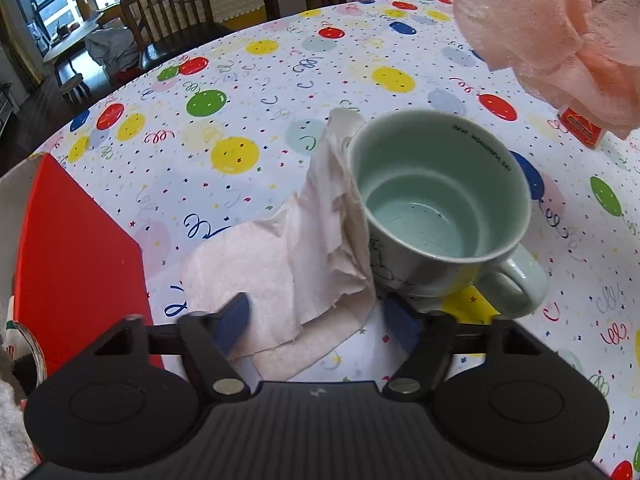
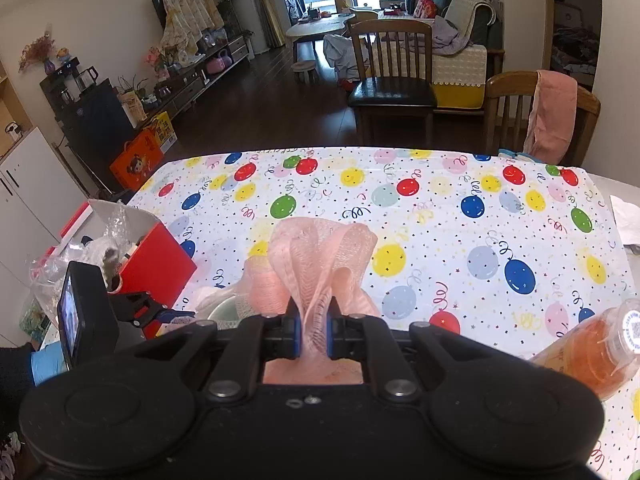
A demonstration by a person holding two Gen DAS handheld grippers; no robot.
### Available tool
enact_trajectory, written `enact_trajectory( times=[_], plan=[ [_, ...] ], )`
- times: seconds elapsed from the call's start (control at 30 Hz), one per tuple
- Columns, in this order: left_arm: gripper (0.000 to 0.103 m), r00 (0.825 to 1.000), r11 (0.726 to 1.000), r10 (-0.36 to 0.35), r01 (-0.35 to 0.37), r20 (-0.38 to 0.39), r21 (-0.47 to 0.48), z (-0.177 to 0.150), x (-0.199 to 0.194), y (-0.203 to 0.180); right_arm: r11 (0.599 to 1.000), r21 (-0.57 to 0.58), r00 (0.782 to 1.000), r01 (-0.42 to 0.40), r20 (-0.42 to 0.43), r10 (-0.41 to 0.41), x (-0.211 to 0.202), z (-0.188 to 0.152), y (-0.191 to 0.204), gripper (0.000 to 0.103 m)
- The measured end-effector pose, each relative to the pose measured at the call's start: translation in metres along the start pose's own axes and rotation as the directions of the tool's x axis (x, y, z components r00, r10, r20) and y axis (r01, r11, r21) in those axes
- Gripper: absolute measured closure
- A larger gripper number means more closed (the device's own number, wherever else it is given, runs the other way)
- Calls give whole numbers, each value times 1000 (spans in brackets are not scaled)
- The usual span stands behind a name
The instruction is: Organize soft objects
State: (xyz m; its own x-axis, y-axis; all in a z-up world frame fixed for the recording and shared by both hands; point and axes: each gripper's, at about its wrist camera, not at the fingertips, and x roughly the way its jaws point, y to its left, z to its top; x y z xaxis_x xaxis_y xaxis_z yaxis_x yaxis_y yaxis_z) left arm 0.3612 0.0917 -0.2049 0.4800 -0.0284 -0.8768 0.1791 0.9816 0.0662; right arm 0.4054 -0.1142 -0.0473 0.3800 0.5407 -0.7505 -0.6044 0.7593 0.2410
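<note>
My right gripper [image 2: 313, 336] is shut on a pink mesh cloth [image 2: 320, 264] and holds it above the table; the cloth also hangs at the top right of the left wrist view [image 1: 560, 32]. My left gripper [image 1: 316, 320] is open and low over the table, its fingers on either side of a crumpled pale tissue [image 1: 316, 248]. The tissue leans against a pale green mug [image 1: 436, 204] that stands upright and empty just right of centre.
A red box [image 1: 76, 264] with bags and soft things stands at the left table edge; it also shows in the right wrist view [image 2: 160, 264]. A small orange packet [image 1: 580, 128] lies at the right. A bottle with orange contents [image 2: 592, 348] lies near the right edge. Wooden chairs [image 2: 392, 80] stand beyond the balloon-print tablecloth [image 2: 440, 208].
</note>
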Motion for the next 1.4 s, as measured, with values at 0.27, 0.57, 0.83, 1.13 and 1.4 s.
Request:
enact_trajectory(
  times=[0.27, 0.57, 0.83, 1.13, 1.4],
  plan=[
    [68, 999, 998, -29, 30, 20, -57, -1, 3, 7, 1000, -8, 1000, -4, -20, 4, 4, -2, -1, 93],
    [94, 997, 992, -34, 43, 74, -120, 2, -9, 15, 1000, -13, 1000, -2, -24, 1, 6, -4, 3, 93],
    [98, 989, 976, 15, 17, 145, -217, 11, -34, 29, 1000, -9, 1000, 10, -11, -10, 1, -6, 14, 93],
    [100, 984, 950, -21, 75, 176, -302, 19, -59, 48, 1000, 20, 1000, 18, 22, -19, -12, -2, 28, 93],
    [100, 987, 958, -55, 94, 151, -271, 16, -78, 51, 998, 48, 998, 32, 61, -35, -25, 0, 40, 92]
  ],
)
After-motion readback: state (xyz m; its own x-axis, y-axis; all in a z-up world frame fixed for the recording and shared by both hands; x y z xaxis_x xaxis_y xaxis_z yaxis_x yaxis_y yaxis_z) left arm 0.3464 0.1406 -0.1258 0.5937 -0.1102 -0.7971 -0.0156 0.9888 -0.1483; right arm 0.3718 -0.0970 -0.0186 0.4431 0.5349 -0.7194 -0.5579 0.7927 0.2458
